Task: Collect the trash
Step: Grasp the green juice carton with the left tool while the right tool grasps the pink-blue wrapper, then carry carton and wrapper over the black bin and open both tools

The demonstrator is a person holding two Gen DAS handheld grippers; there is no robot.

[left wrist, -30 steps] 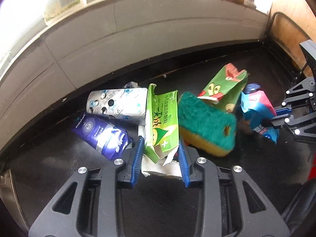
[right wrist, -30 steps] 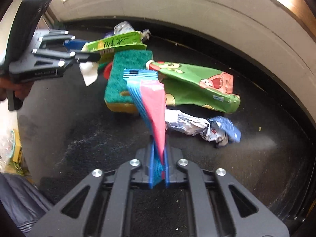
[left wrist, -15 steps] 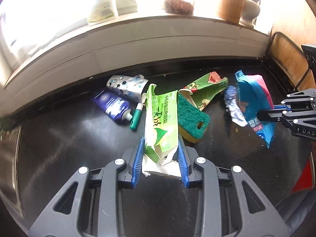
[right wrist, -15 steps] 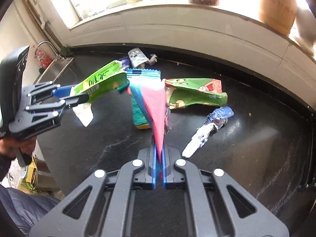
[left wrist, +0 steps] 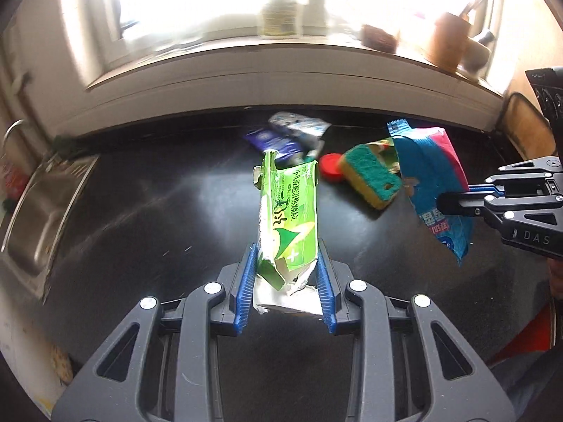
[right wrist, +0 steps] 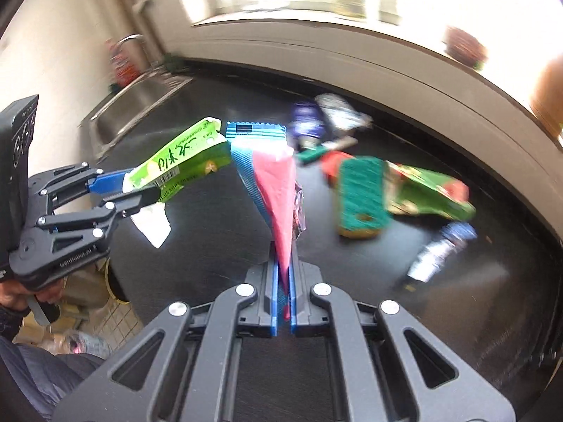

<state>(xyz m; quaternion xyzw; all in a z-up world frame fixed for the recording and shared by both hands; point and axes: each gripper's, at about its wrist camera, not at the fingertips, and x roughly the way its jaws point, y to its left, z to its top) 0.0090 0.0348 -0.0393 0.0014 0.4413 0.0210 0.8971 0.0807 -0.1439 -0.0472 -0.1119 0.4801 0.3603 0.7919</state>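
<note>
In hand: left gripper (left wrist: pixel 285 283) clamped on a torn green carton (left wrist: pixel 286 214); right gripper (right wrist: pixel 283 295) pinched on a blue-and-pink packet (right wrist: pixel 278 190) — both lifted clear of the black counter (left wrist: pixel 140 218).

Left on the counter, far side — green sponge (right wrist: pixel 362 197), green wrapper (right wrist: pixel 429 193), red cap (left wrist: pixel 329 166), crumpled foil (right wrist: pixel 440 249), purple and silver pouches (left wrist: pixel 281 133). No bin identifiable.

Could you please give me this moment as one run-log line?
left tool: shut on green carton | right tool: shut on blue-pink wrapper | both lifted above counter | sponge left on counter
</note>
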